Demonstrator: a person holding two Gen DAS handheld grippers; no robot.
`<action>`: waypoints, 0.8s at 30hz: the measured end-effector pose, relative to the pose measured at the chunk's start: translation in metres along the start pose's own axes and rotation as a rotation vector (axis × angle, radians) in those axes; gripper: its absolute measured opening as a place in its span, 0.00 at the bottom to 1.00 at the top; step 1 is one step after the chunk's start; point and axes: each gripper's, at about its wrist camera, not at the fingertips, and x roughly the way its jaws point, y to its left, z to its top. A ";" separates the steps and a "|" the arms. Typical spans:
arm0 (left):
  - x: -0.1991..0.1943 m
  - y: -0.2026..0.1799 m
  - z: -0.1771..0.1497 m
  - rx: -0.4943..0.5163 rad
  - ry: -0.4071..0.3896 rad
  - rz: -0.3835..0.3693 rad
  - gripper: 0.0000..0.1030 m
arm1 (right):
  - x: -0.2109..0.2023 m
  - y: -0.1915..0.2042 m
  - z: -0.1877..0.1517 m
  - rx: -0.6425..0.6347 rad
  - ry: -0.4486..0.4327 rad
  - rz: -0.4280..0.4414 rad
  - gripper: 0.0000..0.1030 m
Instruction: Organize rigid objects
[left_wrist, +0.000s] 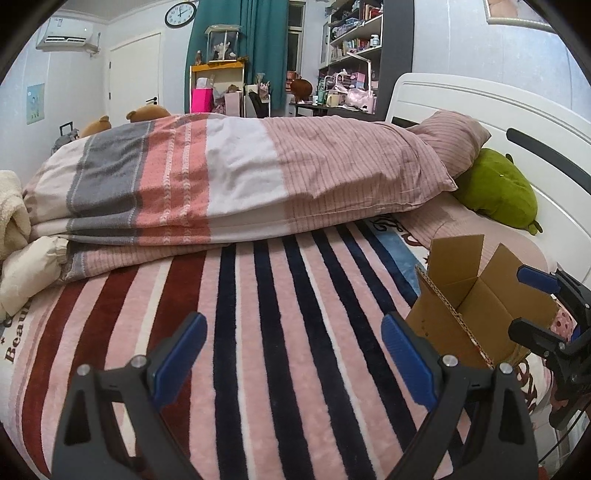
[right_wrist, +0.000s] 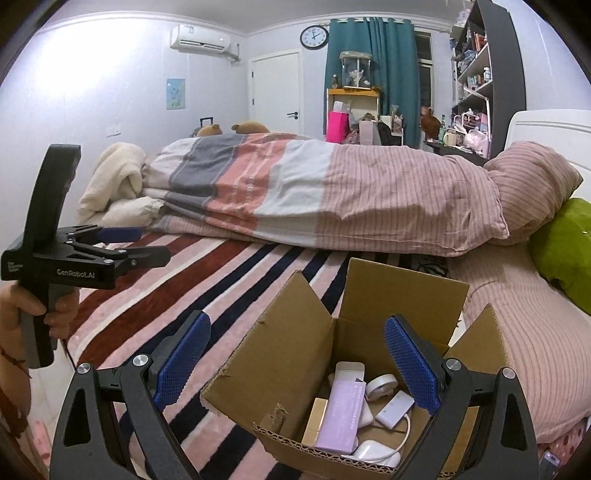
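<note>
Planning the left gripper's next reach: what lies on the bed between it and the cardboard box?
Only bare striped blanket. The right wrist view shows the left gripper open, off to the left of the cardboard box, with nothing on the stripes between them.

A cardboard box sits on the striped blanket on the bed. In the box lie a long packet and some small gadgets, side by side. Behind the box a folded quilt lies across the bed. To the right of the quilt is a pillow, and a soft toy lies just beside it, by the headboard. A shelf stands far behind.
</note>
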 end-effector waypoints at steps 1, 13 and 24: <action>-0.001 0.000 0.000 0.000 -0.002 0.001 0.91 | 0.000 -0.001 0.000 -0.002 0.000 0.003 0.92; -0.007 -0.002 -0.001 0.007 -0.009 0.015 0.91 | -0.004 0.000 0.001 0.007 -0.014 -0.008 0.92; -0.007 -0.004 0.000 0.012 -0.013 0.019 0.91 | -0.004 -0.002 0.005 0.032 -0.025 -0.016 0.92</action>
